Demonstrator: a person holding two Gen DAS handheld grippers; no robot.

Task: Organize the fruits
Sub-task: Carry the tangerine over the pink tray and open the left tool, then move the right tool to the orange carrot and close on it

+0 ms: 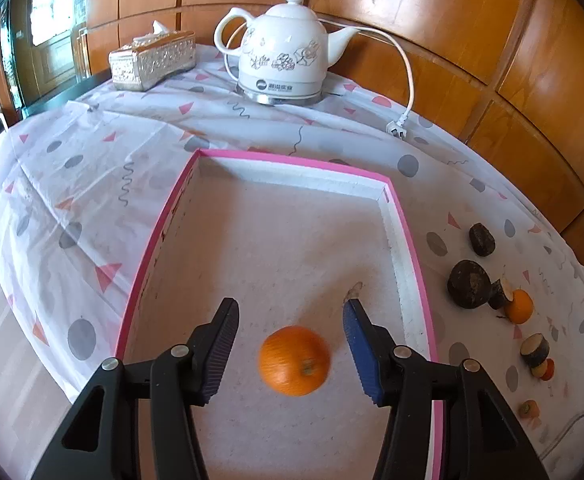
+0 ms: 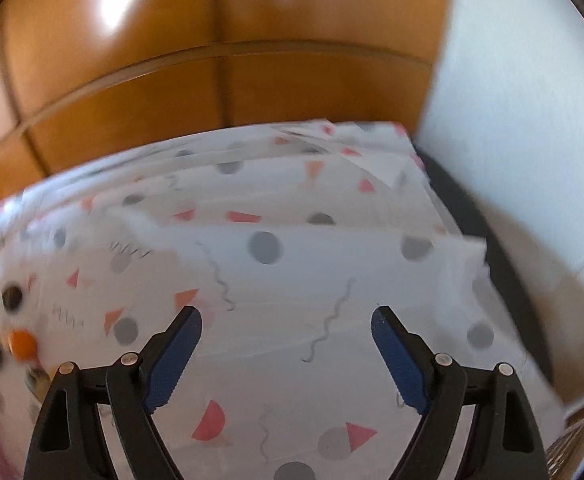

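An orange lies inside the pink-rimmed white box, slightly blurred. My left gripper is open above the box, its fingers either side of the orange and not touching it. More fruit lies on the cloth right of the box: two dark round fruits, a second orange, and small cut pieces. My right gripper is open and empty over the patterned tablecloth. In the blurred right wrist view the orange and dark fruits show at far left.
A white ceramic electric kettle with cord and plug stands behind the box. A silver tissue box sits at the back left. Wooden panels back the table. The table's right edge drops to the floor.
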